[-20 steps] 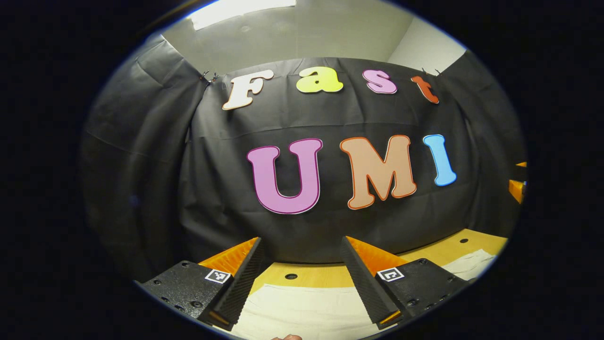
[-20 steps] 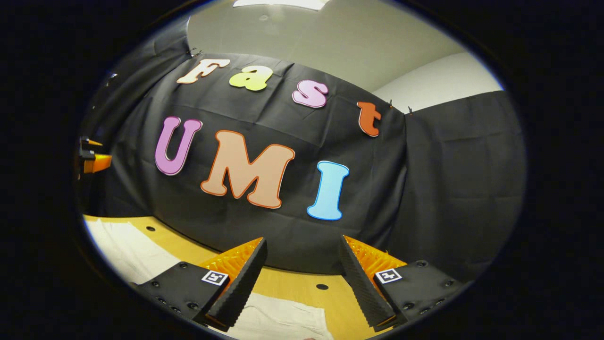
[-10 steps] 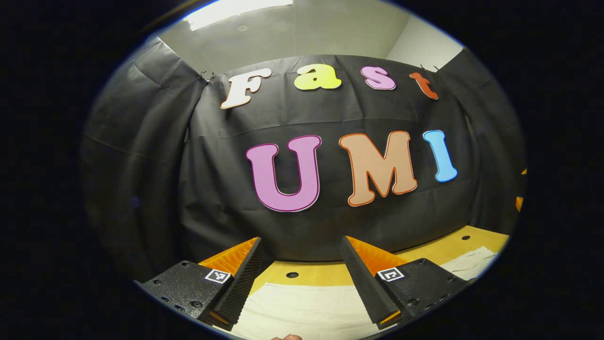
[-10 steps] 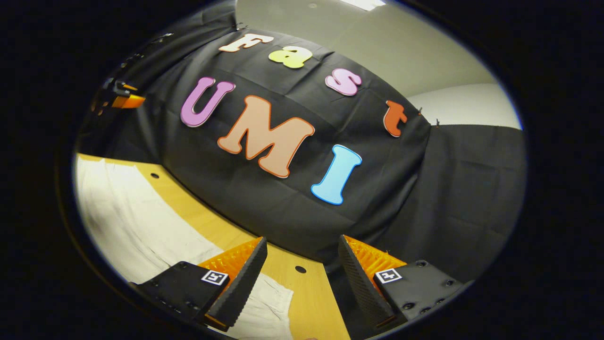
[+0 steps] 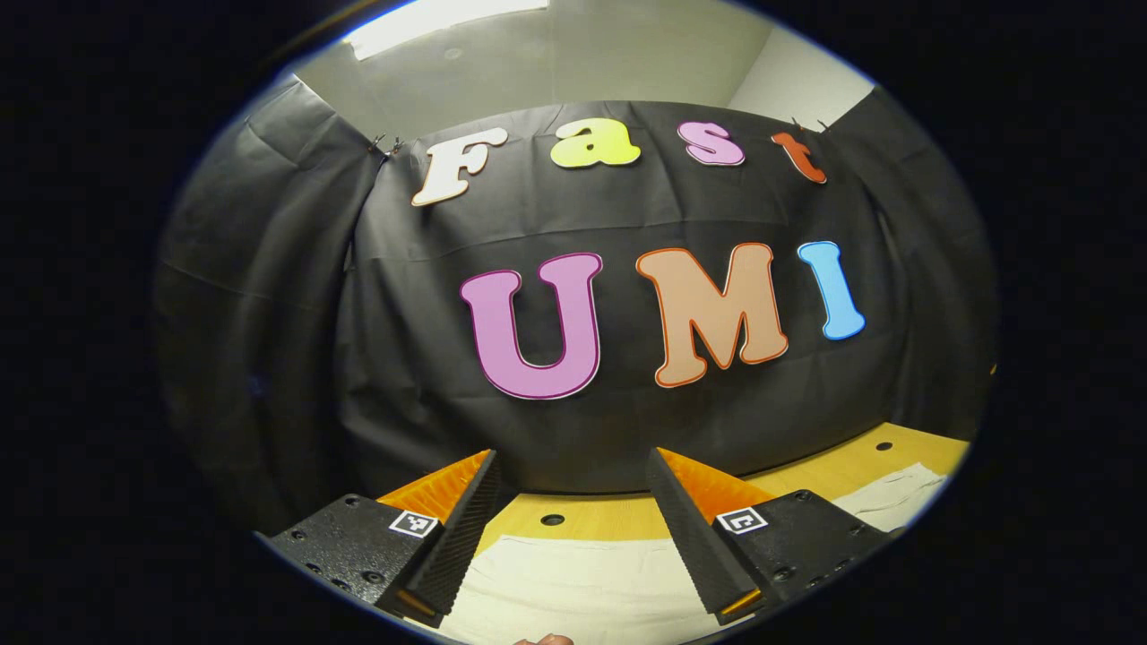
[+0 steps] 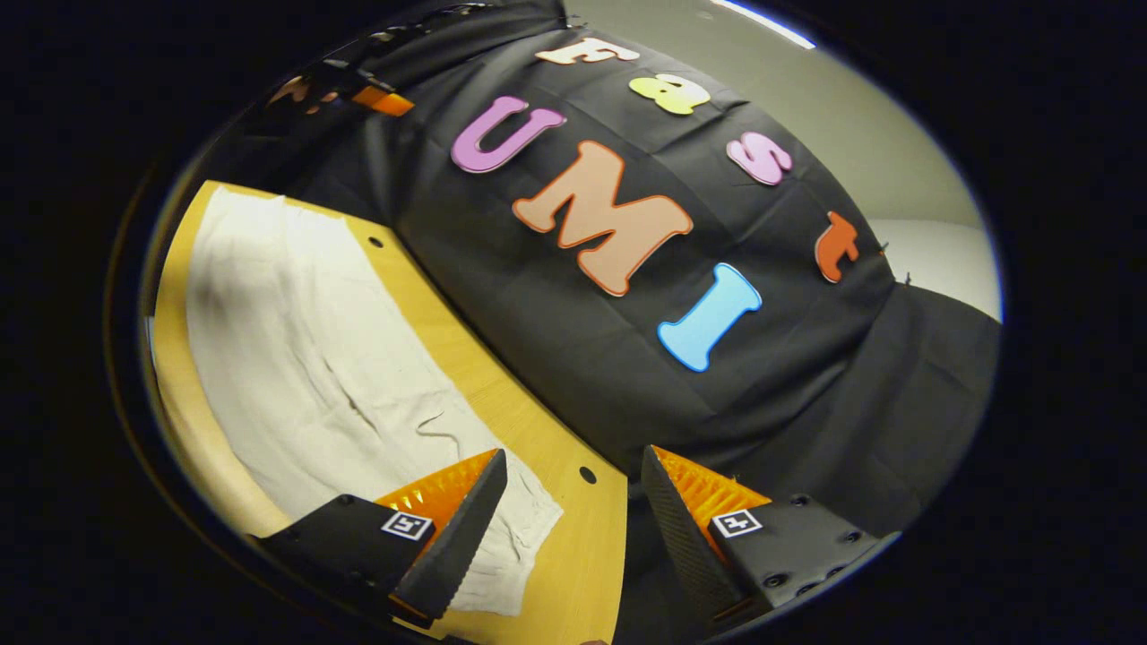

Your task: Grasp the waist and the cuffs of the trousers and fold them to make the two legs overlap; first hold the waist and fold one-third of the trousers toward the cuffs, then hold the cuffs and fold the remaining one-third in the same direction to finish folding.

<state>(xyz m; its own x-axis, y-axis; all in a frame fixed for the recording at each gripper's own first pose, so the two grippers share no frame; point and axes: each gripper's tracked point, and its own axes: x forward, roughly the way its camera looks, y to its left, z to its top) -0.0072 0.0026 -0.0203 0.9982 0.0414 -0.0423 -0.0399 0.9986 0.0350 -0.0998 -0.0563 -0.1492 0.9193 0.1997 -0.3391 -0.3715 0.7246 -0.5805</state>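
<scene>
Cream trousers [image 6: 296,358] lying flat along the wooden bench [image 6: 573,546], below the left gripper [image 5: 573,537] and down-left of the tilted right gripper [image 6: 573,537], both with jaws spread and nothing between them, the other gripper [image 6: 381,98] showing far off in the right gripper view.

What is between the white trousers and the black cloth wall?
In the right gripper view, a bare strip of the wooden table, with small round holes in it, lies between the trousers and the black cloth wall.
</scene>
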